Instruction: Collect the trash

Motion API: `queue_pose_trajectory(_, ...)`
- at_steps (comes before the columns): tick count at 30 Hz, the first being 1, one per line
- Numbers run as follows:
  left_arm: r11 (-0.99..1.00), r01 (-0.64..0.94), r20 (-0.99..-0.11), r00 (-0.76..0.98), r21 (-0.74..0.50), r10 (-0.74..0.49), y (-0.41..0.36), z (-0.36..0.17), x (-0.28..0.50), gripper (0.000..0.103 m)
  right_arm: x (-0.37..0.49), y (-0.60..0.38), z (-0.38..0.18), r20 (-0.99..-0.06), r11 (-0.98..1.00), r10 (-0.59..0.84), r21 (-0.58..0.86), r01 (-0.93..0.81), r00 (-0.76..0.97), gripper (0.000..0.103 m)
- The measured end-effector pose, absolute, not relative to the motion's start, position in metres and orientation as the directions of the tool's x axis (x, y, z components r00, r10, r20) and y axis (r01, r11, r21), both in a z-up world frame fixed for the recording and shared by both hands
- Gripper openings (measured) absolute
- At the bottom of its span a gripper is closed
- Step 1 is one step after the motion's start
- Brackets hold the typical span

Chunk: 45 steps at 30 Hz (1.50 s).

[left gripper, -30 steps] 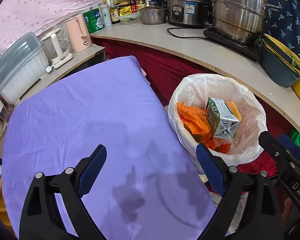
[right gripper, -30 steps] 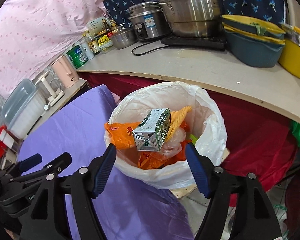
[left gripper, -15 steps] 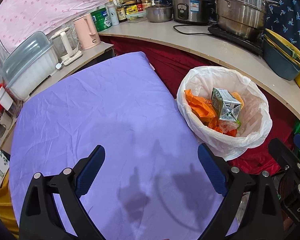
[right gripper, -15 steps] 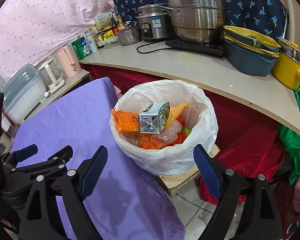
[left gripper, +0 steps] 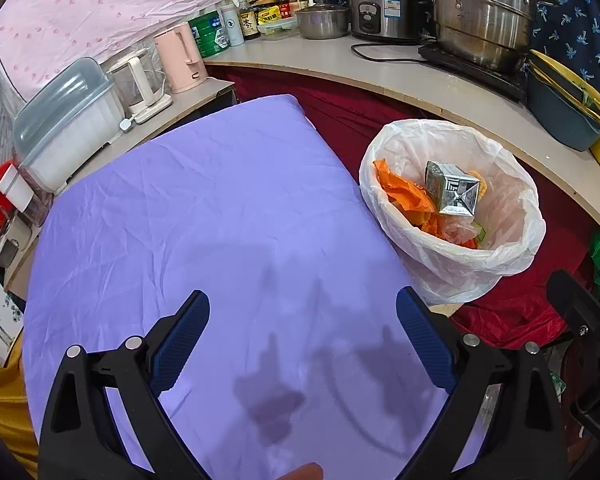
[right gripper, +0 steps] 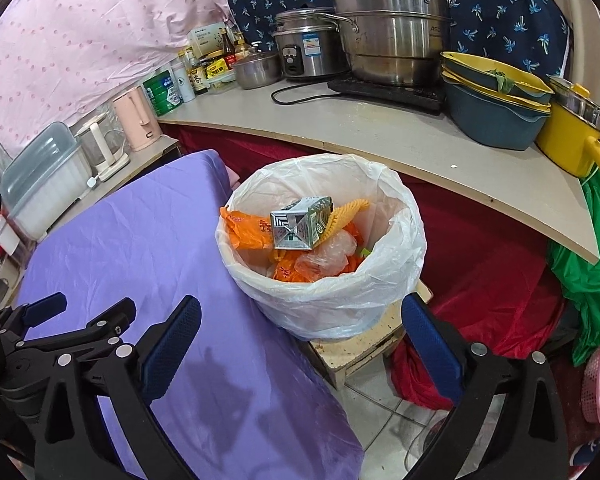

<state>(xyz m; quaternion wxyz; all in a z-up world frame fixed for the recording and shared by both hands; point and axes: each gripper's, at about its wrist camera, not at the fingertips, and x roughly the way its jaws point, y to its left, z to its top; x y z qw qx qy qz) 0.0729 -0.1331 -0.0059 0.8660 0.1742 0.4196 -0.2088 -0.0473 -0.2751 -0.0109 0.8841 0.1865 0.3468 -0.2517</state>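
A bin lined with a white plastic bag (left gripper: 512, 256) (right gripper: 396, 280) stands right of the purple-covered table (left gripper: 220, 208) (right gripper: 132, 248). Inside lie a green and silver carton (left gripper: 454, 194) (right gripper: 302, 228), orange wrappers (left gripper: 404, 192) (right gripper: 248, 230) and clear plastic. My left gripper (left gripper: 302, 336) is open and empty over the purple cloth. My right gripper (right gripper: 300, 340) is open and empty, in front of the bin and above its near rim. The left gripper also shows at the left of the right wrist view (right gripper: 84, 320).
A curved counter (right gripper: 380, 136) behind the bin holds steel pots (right gripper: 392, 36), a rice cooker (right gripper: 306, 50), stacked bowls (right gripper: 496, 96), bottles and a yellow pan. Kettles (left gripper: 180, 60) and a plastic box (left gripper: 68, 116) stand left. The bin rests on a wooden stool (right gripper: 364, 352) over red cloth.
Both grippers have pulled back and up from the bin, which now looks smaller and farther. Both stay open and empty. The trash in the bin has not moved.
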Motion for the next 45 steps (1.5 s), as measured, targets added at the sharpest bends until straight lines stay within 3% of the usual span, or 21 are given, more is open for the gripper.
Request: queue_pose_trajectory(45,0.848,0.507,-0.792,0.577,0.156,-0.199,-0.136,-0.014,0.058,0.090,-0.055,-0.272,-0.021,-0.708,0.796,-0.345,0.127,0.591,0.617,0.097)
